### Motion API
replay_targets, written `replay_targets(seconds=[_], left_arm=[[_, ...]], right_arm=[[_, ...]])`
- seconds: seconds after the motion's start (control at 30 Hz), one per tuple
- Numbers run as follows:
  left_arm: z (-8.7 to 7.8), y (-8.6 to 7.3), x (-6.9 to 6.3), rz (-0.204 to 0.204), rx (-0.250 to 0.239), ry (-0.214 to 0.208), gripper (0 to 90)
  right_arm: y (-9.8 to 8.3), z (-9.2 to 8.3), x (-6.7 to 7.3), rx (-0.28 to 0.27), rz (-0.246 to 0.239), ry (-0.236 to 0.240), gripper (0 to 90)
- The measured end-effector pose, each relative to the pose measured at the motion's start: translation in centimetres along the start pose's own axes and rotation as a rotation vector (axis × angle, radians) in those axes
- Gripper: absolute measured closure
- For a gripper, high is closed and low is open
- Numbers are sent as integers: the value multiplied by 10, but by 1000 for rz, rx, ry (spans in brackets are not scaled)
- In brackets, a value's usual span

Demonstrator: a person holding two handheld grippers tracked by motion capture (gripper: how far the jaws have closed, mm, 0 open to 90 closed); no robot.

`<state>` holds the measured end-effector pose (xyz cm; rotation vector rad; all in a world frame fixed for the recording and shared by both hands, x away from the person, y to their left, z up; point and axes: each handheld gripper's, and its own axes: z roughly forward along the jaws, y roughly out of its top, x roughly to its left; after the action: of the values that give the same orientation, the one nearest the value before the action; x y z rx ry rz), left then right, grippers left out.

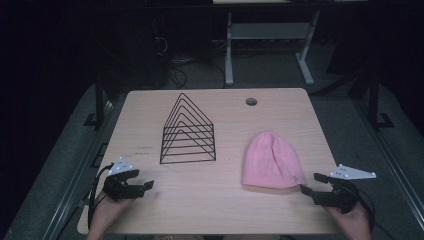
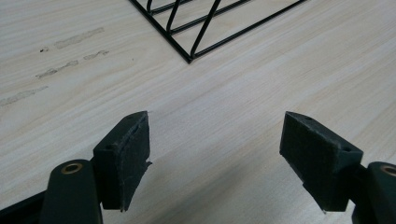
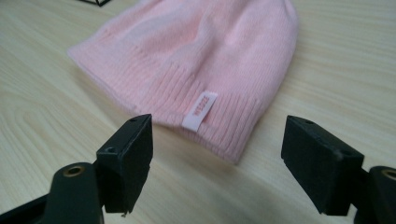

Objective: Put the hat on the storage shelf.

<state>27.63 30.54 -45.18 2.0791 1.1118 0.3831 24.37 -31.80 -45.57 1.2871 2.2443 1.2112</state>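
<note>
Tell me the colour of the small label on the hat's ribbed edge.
The label is white with pink lettering, sewn on the pink hat; clearest in the right gripper view.

The table (image 1: 210,200) is evenly lit from above while the far room lies dark. The high view is soft; shadows on the wood are faint.
</note>
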Motion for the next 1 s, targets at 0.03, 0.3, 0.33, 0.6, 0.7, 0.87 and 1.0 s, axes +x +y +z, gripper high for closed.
replay_targets(seconds=[0.03,0.3,0.33,0.6,0.7,0.87,1.0], left_arm=[[0,0,0,-1,-3,-1,238],[-3,-2,-3,5,-6,-11,238],[-3,-2,-3,5,-6,-11,238],[-4,-2,-3,0,-13,-7,238],[-4,-2,-3,1,-12,-6,238],[-3,-1,-4,11,-2,-10,238],[-2,-1,-4,11,2,-10,238]], right_arm=[[2,-1,0,-8,1,5,244],[15,-3,-2,-42,4,45,232],[15,-3,-2,-42,4,45,232],[46,8,-4,14,-26,77,249],[52,17,-7,36,-37,93,243],[63,27,-16,64,-31,110,232],[78,30,-24,68,-27,125,236]])
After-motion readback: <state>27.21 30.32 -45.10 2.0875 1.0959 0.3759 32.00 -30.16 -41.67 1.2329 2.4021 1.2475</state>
